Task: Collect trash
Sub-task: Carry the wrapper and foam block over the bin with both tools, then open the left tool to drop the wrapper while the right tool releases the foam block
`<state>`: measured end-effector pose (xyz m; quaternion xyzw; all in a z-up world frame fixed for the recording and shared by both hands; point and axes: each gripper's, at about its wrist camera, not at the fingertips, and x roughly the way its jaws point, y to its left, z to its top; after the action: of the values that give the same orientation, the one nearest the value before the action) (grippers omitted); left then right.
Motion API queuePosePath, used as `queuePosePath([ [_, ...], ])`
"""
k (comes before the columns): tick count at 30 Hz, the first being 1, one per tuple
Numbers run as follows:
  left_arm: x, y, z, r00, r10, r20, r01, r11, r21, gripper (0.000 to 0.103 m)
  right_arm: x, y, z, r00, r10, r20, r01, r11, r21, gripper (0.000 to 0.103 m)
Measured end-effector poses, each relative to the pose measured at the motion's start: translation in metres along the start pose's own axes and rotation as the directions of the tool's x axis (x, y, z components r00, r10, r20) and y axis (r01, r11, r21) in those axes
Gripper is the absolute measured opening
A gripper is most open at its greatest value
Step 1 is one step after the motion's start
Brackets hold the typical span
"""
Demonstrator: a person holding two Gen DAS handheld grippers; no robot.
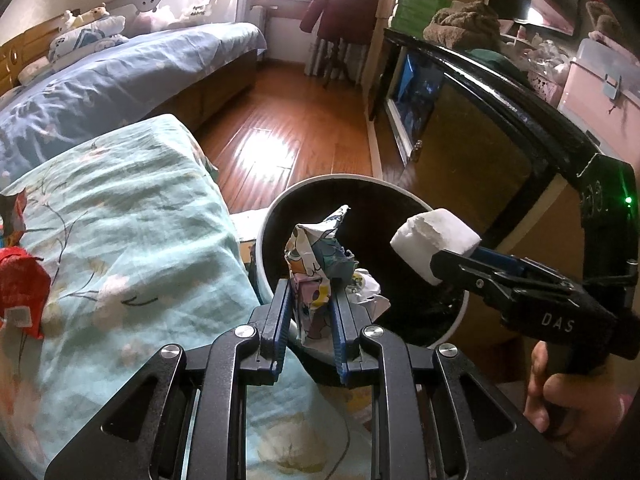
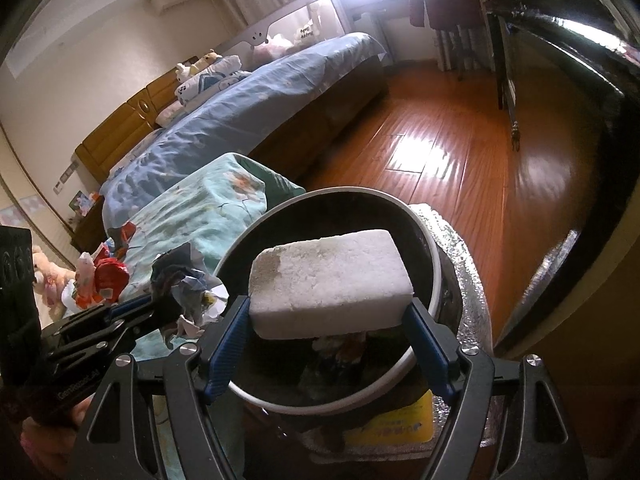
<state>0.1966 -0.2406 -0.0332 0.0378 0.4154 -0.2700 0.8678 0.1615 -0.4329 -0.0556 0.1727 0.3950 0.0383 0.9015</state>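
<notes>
Clamped on a crumpled printed wrapper point(image 1: 316, 276), the left gripper point(image 1: 310, 312) and the right gripper point(image 2: 326, 320), wide on a white foam block point(image 2: 330, 284), hover over the trash bin point(image 1: 272, 216); releasing comes next.

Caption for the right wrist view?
Right gripper holds white foam block over trash bin; left gripper brings crumpled paper.

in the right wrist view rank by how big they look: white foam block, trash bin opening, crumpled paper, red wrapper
1. trash bin opening
2. white foam block, though it is nearer the camera
3. crumpled paper
4. red wrapper, farther off, so unsure
</notes>
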Motion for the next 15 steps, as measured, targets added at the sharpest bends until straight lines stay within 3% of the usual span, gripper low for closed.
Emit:
queuePosePath([
  [15,0.013,0.000,0.007,1.000,-0.010,-0.018,0.010,1.000,0.000,0.017,0.004,-0.001,0.002,1.000,-0.008,-0.009,0.008,1.000,-0.004,0.079],
])
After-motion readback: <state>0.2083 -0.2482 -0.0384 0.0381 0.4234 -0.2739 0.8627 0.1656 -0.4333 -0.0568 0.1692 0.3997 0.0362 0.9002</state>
